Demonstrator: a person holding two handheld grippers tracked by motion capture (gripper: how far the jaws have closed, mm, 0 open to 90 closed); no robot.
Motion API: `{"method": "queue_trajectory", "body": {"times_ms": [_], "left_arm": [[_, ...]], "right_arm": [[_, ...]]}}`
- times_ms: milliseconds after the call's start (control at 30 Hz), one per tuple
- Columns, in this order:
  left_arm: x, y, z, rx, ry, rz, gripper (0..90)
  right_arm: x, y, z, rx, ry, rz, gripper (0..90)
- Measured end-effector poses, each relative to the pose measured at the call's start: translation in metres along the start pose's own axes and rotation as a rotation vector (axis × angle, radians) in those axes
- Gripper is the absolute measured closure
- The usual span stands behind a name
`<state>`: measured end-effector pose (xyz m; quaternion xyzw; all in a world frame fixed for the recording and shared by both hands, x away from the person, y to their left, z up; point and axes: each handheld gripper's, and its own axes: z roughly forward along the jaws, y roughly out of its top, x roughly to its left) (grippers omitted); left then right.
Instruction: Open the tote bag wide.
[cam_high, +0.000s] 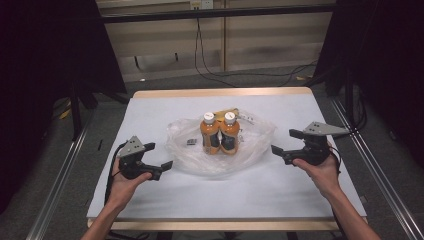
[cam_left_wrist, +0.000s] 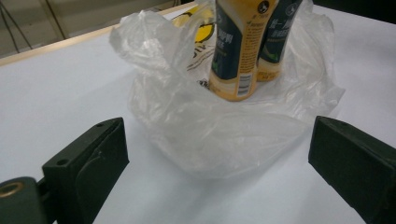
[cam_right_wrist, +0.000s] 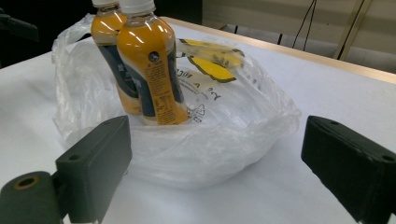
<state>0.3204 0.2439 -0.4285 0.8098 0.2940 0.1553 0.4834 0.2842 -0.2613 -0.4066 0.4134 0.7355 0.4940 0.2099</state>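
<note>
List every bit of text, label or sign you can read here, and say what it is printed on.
Nothing reads cleanly enough to quote.
Two bottles: dark labels carry white characters and fine print, too blurred to read.
Nearer bottle in the left gripper view: a barcode, digits too small.
Plastic bag: dark printed lettering beside a yellow graphic, distorted by folds, unreadable.
Small dark tag on the bag: too small to read.

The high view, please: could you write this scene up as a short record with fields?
surface: white table
bag: clear plastic bag, crumpled open at the centre
bottles: two orange bottles, upright, side by side, on the bag
caps: white
left tongs: open, left of the bag, apart from it
right tongs: open, right of the bag, apart from it
</note>
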Motion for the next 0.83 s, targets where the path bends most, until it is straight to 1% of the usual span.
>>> {"method": "queue_trajectory", "body": {"times_ms": [33,100,133,167,200,233,267,300,367,433,467,500,533,567,600,633,667,700,733,767,800,833], "left_arm": [[0.000,-0.001,-0.003,0.013,0.002,0.008,3.7],[-0.002,-0.004,-0.008,0.021,0.010,0.009,3.6],[-0.003,-0.004,-0.011,0.028,0.007,0.009,3.6],[-0.003,-0.006,-0.013,0.027,-0.006,0.001,3.5],[-0.005,-0.009,-0.016,0.048,-0.011,-0.005,3.5],[-0.006,-0.012,-0.018,0.058,-0.008,-0.006,3.6],[-0.008,-0.015,-0.020,0.049,-0.008,-0.022,3.3],[-0.008,-0.019,-0.023,0.052,-0.012,-0.019,3.3],[-0.012,-0.025,-0.025,0.058,0.002,-0.050,3.3],[-0.015,-0.029,-0.026,0.061,0.011,-0.042,3.4],[-0.016,-0.032,-0.026,0.073,0.015,-0.055,3.4],[-0.019,-0.034,-0.026,0.073,0.021,-0.068,3.5],[-0.020,-0.036,-0.027,0.056,0.021,-0.070,3.5],[-0.023,-0.038,-0.028,0.043,0.032,-0.075,3.7],[-0.024,-0.039,-0.030,0.049,0.041,-0.073,3.8],[-0.025,-0.042,-0.031,0.046,0.030,-0.076,3.8],[-0.025,-0.043,-0.032,0.042,0.026,-0.082,3.9],[-0.026,-0.047,-0.033,0.036,0.027,-0.081,3.9],[-0.026,-0.049,-0.034,0.051,0.018,-0.074,3.9],[-0.027,-0.050,-0.033,0.072,0.017,-0.045,3.9],[-0.028,-0.050,-0.033,0.078,0.022,-0.018,3.9],[-0.028,-0.050,-0.031,0.078,0.022,-0.013,3.8]], "right_arm": [[0.001,-0.001,-0.003,-0.003,-0.002,0.001,8.8],[0.005,-0.005,-0.009,-0.005,-0.004,0.000,8.7],[0.007,-0.007,-0.013,-0.001,-0.006,0.000,8.4],[0.008,-0.010,-0.015,-0.001,-0.008,-0.002,7.9],[0.010,-0.013,-0.017,0.004,-0.014,0.000,7.7],[0.012,-0.017,-0.020,0.007,-0.021,0.003,7.6],[0.013,-0.021,-0.022,0.013,-0.025,0.000,7.1],[0.014,-0.025,-0.023,0.018,-0.025,0.002,6.7],[0.016,-0.033,-0.026,0.026,-0.021,0.020,6.6],[0.017,-0.037,-0.028,0.042,-0.021,0.019,6.4],[0.018,-0.039,-0.029,0.049,-0.018,0.019,6.4],[0.018,-0.040,-0.030,0.058,-0.006,0.026,6.3],[0.018,-0.041,-0.033,0.062,-0.001,0.034,6.1],[0.019,-0.043,-0.035,0.062,-0.009,0.033,6.0],[0.021,-0.045,-0.038,0.061,-0.020,0.027,6.0],[0.023,-0.048,-0.041,0.054,-0.030,0.022,5.9],[0.024,-0.052,-0.044,0.050,-0.027,0.028,5.9],[0.026,-0.055,-0.045,0.047,-0.037,0.028,5.8],[0.026,-0.060,-0.047,0.035,-0.043,0.019,5.9],[0.026,-0.063,-0.047,0.035,-0.036,0.034,5.8],[0.024,-0.063,-0.048,0.039,-0.018,0.059,5.7],[0.023,-0.064,-0.049,0.029,-0.012,0.070,5.7]]}}
